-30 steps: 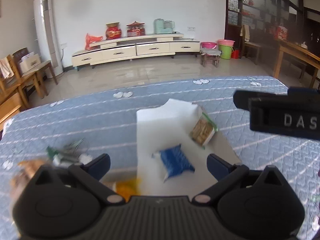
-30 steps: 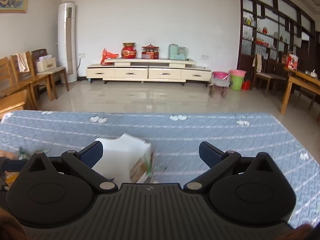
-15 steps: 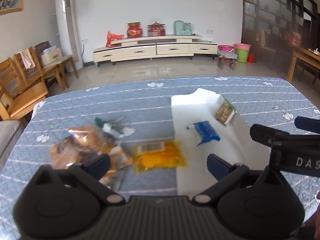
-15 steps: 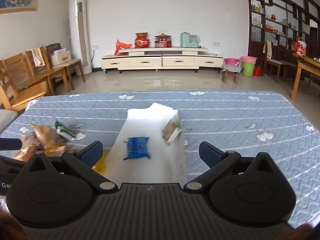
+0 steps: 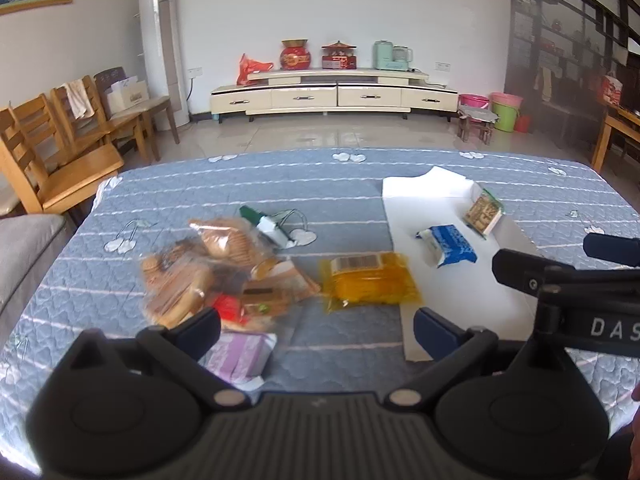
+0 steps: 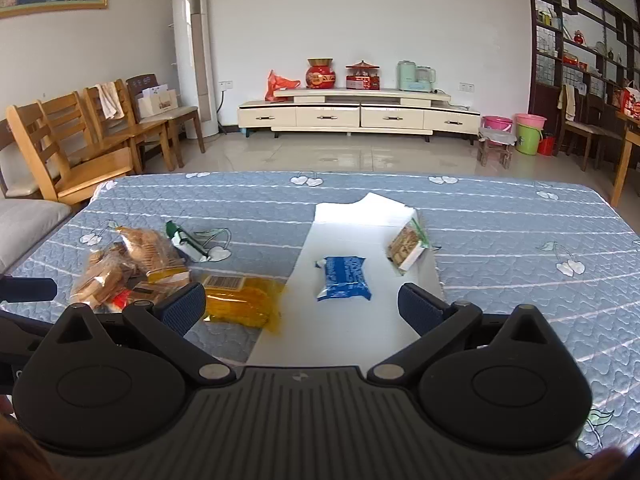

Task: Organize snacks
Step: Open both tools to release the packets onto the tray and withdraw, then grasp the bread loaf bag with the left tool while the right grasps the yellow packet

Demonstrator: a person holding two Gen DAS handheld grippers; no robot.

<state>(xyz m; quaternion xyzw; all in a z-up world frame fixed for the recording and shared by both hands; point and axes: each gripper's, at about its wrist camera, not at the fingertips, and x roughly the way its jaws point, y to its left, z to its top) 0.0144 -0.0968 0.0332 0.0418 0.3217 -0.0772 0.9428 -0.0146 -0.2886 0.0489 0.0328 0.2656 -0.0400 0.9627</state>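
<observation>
A flat white box (image 5: 460,280) (image 6: 352,320) lies on the blue quilted table, holding a blue packet (image 5: 450,245) (image 6: 345,278) and a small green-edged packet (image 5: 482,212) (image 6: 406,247) leaning on its right wall. Left of the box lie a yellow packet (image 5: 370,280) (image 6: 240,298), a heap of clear biscuit bags (image 5: 208,268) (image 6: 128,266), a green-white tube (image 5: 268,226) (image 6: 188,242) and a purple packet (image 5: 240,354). My left gripper (image 5: 316,330) hangs open above the near table. My right gripper (image 6: 302,304) is open and empty, over the box's near end.
The table's quilted cover (image 6: 520,248) has room on the right. Wooden chairs (image 6: 80,148) stand to the left, a cream TV cabinet (image 6: 356,114) at the far wall, a wooden table (image 5: 616,136) on the right. The right gripper's body (image 5: 580,296) shows in the left wrist view.
Both grippers have pulled back and up from the box, so the whole table and the snack heap at the left have come into view. Both stay open.
</observation>
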